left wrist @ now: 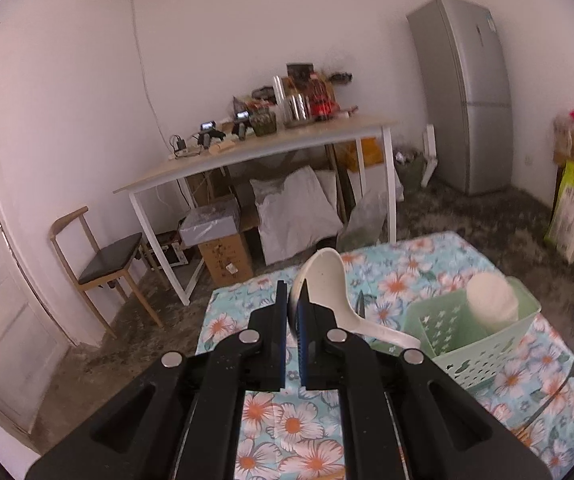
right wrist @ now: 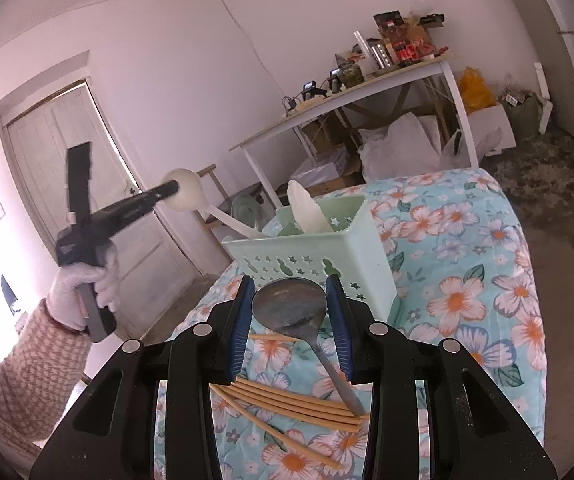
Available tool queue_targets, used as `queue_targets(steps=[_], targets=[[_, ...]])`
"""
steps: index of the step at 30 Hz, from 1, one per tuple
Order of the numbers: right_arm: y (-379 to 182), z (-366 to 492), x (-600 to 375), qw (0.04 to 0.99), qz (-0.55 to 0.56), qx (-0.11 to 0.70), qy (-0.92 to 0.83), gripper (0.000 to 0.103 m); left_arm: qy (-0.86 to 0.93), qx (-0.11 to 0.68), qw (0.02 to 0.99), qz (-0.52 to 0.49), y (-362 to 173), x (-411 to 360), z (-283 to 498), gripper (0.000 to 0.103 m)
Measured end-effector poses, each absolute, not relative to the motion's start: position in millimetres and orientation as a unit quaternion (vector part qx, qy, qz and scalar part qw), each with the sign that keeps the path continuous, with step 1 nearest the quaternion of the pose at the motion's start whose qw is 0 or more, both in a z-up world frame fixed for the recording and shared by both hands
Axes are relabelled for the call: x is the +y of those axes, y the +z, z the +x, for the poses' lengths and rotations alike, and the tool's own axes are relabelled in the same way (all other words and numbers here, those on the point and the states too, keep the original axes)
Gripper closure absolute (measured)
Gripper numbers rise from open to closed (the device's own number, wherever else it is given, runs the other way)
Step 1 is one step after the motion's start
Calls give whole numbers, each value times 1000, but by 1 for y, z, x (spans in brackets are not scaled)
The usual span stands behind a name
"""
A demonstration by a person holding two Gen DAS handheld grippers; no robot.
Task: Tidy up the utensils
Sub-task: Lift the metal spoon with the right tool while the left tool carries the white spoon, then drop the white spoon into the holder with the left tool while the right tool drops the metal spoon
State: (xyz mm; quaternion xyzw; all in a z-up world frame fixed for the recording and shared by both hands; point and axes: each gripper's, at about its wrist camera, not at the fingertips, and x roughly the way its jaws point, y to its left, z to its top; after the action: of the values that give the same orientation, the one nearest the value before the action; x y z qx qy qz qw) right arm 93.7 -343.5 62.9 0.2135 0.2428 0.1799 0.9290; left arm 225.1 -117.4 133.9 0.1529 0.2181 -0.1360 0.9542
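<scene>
Holding the white plastic ladle by the rim of its bowl, the left gripper has its jaws pinched nearly shut on it; the handle slants down into the pale green perforated plastic basket. In the right wrist view a white-gloved hand carries that gripper up beside the basket.

The right gripper stands part open, its blue pads flanking the bowl of a grey metal spoon that lies on the floral tablecloth; whether the pads touch it I cannot tell.

Risk: the thin rim grip could slip, dropping the ladle, or the handle could lever the light basket over. The spoon's handle rests across a fan of tan wooden chopsticks, so lifting it may scatter them.

A white rounded utensil already stands in the basket, crowding the opening.
</scene>
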Motion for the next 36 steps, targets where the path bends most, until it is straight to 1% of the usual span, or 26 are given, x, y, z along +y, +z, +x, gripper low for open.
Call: queue_targets(steps=[6,8,10,11,12,13,14,15,17,24,28,32,36], targets=[[60,92,-348,928,217,244,178,69,-147,240,946,159,122,-133,237,97],[60,92,-350,928,219,243,177,69,-165,252,942,147,121,-136,240,94],[60,91,-351,928,222,243,177,69,-199,268,936,113,120,-134,244,93],[60,91,-352,927,223,244,177,69,-208,274,934,98,120,-134,245,90],[60,90,-352,927,223,244,176,69,-223,283,930,75,120,-132,247,81],[61,91,-352,927,224,245,175,69,-234,290,926,52,119,-130,248,75],[61,91,-352,927,224,246,174,69,-240,293,925,35,119,-128,250,66],[62,91,-352,927,224,246,173,69,-246,294,923,15,119,-125,250,60],[64,90,-350,928,222,248,169,69,-257,295,920,-14,119,-117,247,55],[79,88,-347,933,214,238,164,69,-264,281,920,-71,122,-83,223,42],[101,86,-349,937,212,219,170,69,-261,280,920,-83,114,-62,201,36],[128,88,-350,941,208,194,183,69,-251,292,919,-90,89,-40,170,32],[156,97,-350,947,198,168,191,69,-243,316,912,-99,60,-26,145,31]])
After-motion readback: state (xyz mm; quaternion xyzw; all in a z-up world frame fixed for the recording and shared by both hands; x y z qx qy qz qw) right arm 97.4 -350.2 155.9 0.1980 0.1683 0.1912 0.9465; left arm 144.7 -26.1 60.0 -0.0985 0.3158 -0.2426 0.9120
